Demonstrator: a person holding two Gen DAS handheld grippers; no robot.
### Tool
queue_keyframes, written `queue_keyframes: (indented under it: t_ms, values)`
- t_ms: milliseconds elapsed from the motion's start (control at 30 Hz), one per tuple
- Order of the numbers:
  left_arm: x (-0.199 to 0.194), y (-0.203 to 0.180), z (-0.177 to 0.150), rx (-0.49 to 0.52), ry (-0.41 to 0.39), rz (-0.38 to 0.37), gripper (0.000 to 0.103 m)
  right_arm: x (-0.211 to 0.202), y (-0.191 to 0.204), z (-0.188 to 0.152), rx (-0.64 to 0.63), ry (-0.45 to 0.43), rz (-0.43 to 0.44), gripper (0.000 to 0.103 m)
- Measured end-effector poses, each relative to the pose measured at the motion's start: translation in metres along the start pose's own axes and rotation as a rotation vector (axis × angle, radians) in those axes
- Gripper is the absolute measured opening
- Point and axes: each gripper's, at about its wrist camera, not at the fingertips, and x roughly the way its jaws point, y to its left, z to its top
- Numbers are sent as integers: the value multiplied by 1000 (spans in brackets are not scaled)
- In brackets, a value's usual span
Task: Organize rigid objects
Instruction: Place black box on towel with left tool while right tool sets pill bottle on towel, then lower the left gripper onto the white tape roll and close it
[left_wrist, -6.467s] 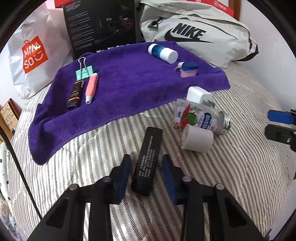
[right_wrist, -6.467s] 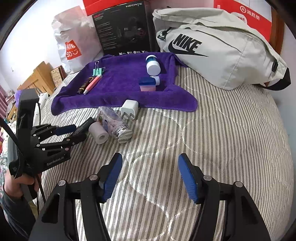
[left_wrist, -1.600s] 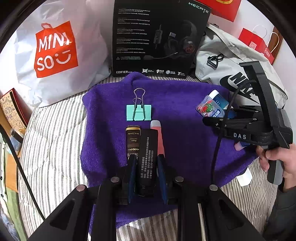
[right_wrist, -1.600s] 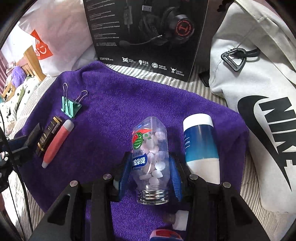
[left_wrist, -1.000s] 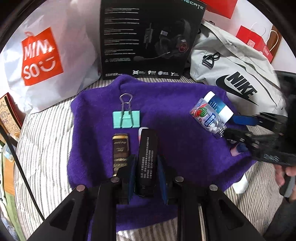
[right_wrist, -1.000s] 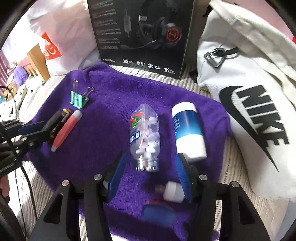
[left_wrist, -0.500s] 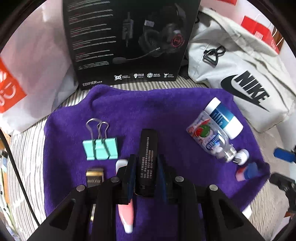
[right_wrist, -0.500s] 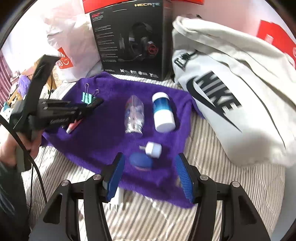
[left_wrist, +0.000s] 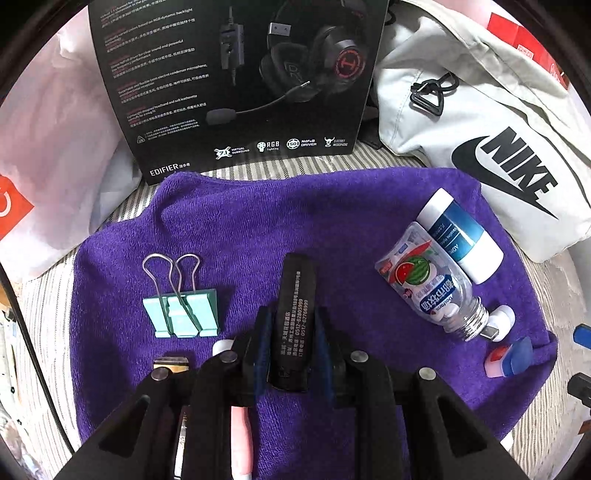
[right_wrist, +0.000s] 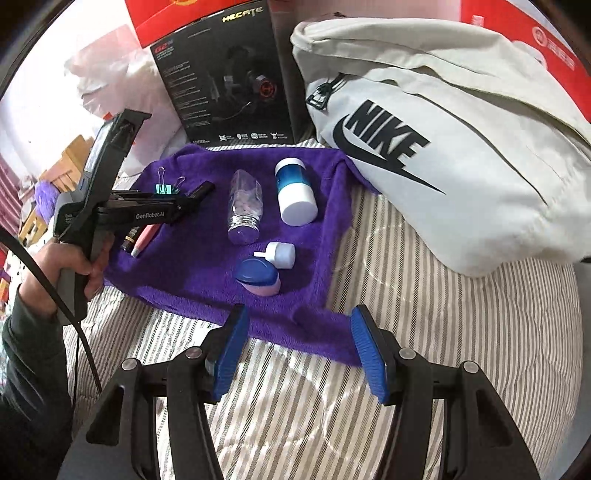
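Purple towel (left_wrist: 332, 229) spread over a striped bed (right_wrist: 461, 332) now carries most of the small hard items — and the newest arrival is the clear candy bottle (left_wrist: 430, 291), lying on its side just beside the blue-and-white jar (left_wrist: 461, 236). A second ago the right hand-held gripper (right_wrist: 301, 354) was clamped on that bottle; now it has let go and pulled back to the towel's near edge, its blue jaws standing wide with nothing between them. The left hand-held gripper (left_wrist: 291, 343) has meanwhile carried the black bar (left_wrist: 295, 314) forward from the pink pen (left_wrist: 242, 439) and gold-capped tube (left_wrist: 171, 363), and still grips it narrowly over the towel's middle, between the teal binder clip (left_wrist: 181, 314) and the bottle; whether the bar touches the cloth cannot be told. A small white cap (right_wrist: 282, 254) and a blue-lidded pink case (right_wrist: 258, 277) lie near the towel's front corner. Judging by the layout, the bottle's placement is done and the bar is the next to be set down — likely in the open gap at centre. Behind stand a black headset box (left_wrist: 236, 85) and a grey Nike bag (right_wrist: 443, 155).
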Motion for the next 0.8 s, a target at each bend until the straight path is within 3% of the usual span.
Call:
queue_keyframes:
  t_ms: [200, 333, 500, 800]
  values:
    - [-7, -11, -12, 18, 18, -7, 49, -6, -6, -12, 25, 3, -4, 57]
    - [-18, -15, -23, 7, 27, -17, 49, -12, -8, -23, 48, 4, -6, 57]
    - [-52, -23, -35, 28, -18, -24, 49, -21, -8, -38, 71, 5, -10, 57]
    - [-115, -40, -95, 80, -68, -52, 49, -43, -4, -69, 108, -7, -38, 57]
